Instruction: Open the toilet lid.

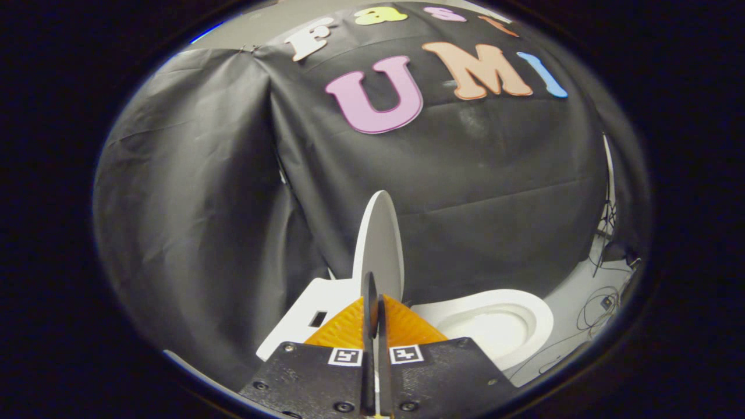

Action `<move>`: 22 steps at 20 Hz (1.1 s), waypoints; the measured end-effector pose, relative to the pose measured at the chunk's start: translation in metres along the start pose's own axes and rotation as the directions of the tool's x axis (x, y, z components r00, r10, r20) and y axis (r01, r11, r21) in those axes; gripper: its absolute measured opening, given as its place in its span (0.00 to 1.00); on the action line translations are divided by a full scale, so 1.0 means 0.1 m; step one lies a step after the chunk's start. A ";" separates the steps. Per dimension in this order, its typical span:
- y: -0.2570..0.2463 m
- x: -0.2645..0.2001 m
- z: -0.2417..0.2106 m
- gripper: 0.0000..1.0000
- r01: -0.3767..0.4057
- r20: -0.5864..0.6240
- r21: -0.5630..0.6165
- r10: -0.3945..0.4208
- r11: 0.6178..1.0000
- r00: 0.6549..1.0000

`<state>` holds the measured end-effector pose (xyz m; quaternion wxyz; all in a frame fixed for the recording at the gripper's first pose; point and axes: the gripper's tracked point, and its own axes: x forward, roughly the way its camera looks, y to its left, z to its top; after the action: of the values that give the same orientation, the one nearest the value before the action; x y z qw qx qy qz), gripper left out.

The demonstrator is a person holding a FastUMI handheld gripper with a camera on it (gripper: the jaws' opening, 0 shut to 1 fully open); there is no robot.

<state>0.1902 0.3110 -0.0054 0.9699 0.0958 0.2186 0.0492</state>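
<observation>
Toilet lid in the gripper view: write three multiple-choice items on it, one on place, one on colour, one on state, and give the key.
1. Where does the toilet lid stand relative to the gripper?
A. Just ahead of the fingers, its edge in line with them
B. Far off beside the cables
C. Flat over the bowl

2. What colour is the lid?
A. Black
B. White
C. Orange

3. What state is the lid in?
A. Closed over the seat
C. Lying on the floor
B. Raised upright, bowl uncovered

Key: 1 A, the lid's thin edge rises straight above the fingertips; 2 B, it matches the white toilet; 3 B, it stands on edge against the black cloth, and the open bowl shows beside it.
</observation>
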 end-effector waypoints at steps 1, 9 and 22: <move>0.10 0.02 -0.02 0.03 -0.015 -0.008 -0.009 0.015 1.000 1.000; 0.90 0.29 -0.21 0.03 -0.134 -0.080 -0.076 0.128 0.988 0.988; 1.18 0.50 -0.40 0.03 -0.190 -0.111 -0.150 0.175 0.970 0.978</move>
<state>0.2110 0.4393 -0.0374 0.9540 0.0350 0.2510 0.1602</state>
